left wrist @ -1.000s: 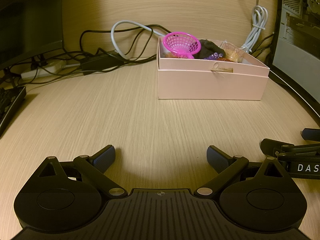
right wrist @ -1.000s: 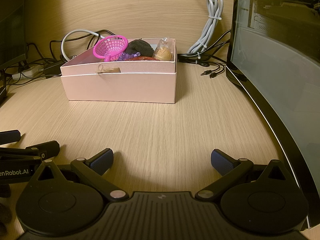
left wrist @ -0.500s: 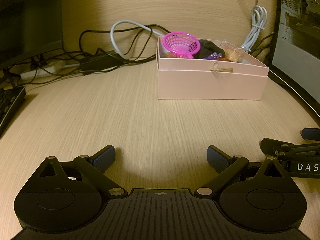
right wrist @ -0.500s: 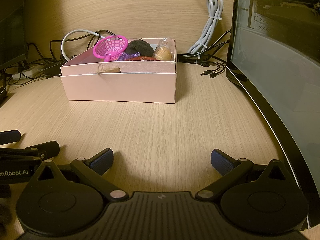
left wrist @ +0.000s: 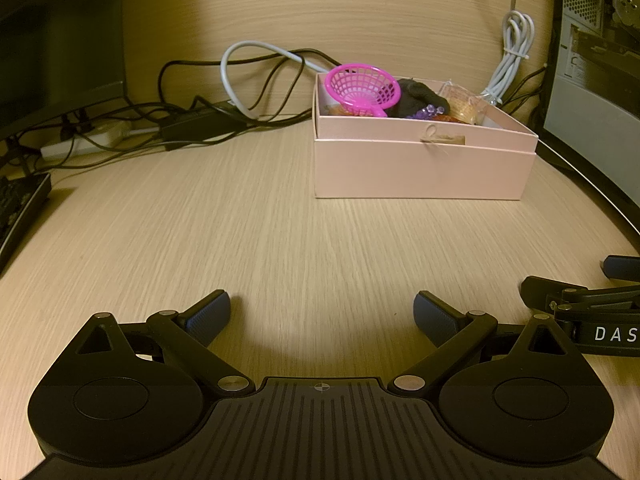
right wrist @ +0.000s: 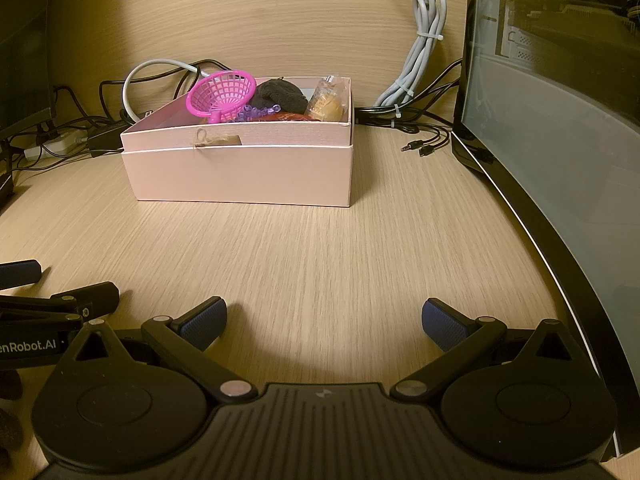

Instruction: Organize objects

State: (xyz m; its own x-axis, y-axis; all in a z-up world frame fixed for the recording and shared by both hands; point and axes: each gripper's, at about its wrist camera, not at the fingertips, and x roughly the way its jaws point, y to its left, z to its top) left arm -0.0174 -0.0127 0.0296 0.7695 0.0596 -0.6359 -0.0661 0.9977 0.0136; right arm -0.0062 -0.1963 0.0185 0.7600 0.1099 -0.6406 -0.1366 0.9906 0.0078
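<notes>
A pink cardboard box (left wrist: 420, 168) (right wrist: 240, 176) stands on the wooden desk, well ahead of both grippers. Inside it lie a magenta plastic basket (left wrist: 362, 86) (right wrist: 222, 96), a dark knitted item (left wrist: 418, 94) (right wrist: 280, 96), purple beads (right wrist: 256, 112) and a clear packet with something tan (right wrist: 328, 100). My left gripper (left wrist: 322, 312) rests low over the desk, open and holding nothing. My right gripper (right wrist: 324, 318) sits beside it, also open and holding nothing. Each gripper shows at the edge of the other's view.
A tangle of black and grey cables (left wrist: 208, 112) and a power strip (left wrist: 84, 142) lie at the back left. A bundled grey cable (right wrist: 424, 52) hangs by the wall. A glass-sided computer case (right wrist: 560, 140) borders the right. A keyboard edge (left wrist: 20, 208) sits far left.
</notes>
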